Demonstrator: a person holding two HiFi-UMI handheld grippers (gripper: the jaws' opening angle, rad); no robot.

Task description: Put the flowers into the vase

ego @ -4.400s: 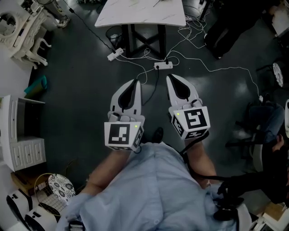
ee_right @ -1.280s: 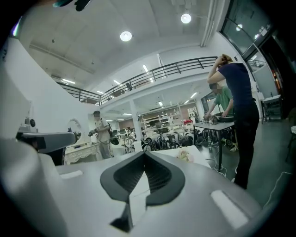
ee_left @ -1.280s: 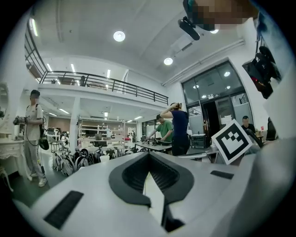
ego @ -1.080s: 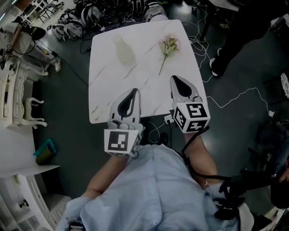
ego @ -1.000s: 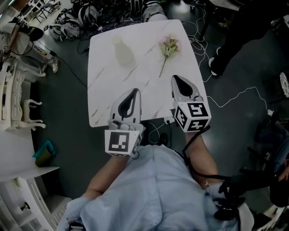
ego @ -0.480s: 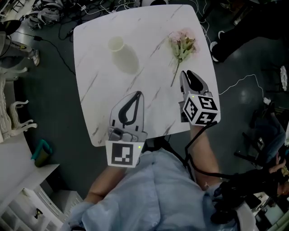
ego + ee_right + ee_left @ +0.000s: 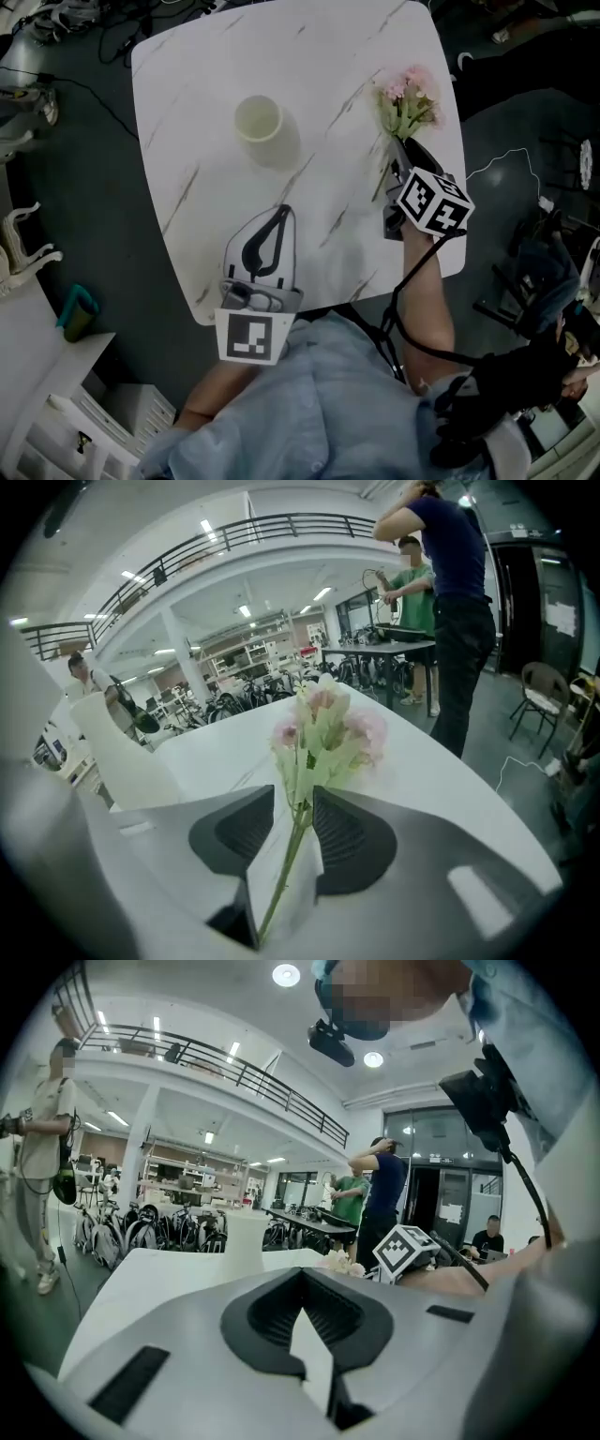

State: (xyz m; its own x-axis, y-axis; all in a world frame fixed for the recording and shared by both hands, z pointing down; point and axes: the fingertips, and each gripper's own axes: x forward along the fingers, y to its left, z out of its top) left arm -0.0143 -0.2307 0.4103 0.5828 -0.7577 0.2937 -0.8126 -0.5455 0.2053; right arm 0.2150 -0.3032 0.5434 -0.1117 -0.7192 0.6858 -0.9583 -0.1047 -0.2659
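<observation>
A white marble table (image 7: 197,66) bears a cream vase (image 7: 260,124), upright and apart from a bunch of pink flowers (image 7: 410,98) that lies near the right edge. My right gripper (image 7: 401,148) is at the stem end of the bunch. In the right gripper view its jaws (image 7: 293,792) are opening, and the green stem of the flowers (image 7: 323,726) runs between them with a gap on each side. My left gripper (image 7: 282,210) hovers over the table's near part, short of the vase (image 7: 242,1241), shut (image 7: 302,1271) and holding nothing.
Dark floor surrounds the table, with cables (image 7: 56,23) at the top left and white furniture (image 7: 66,412) at the lower left. A chair (image 7: 539,281) stands to the right. Several people (image 7: 450,592) stand beyond the table's far side.
Both grippers moved forward over the table. The right one dropped to the flower stem and its jaws parted around it. The left stayed shut.
</observation>
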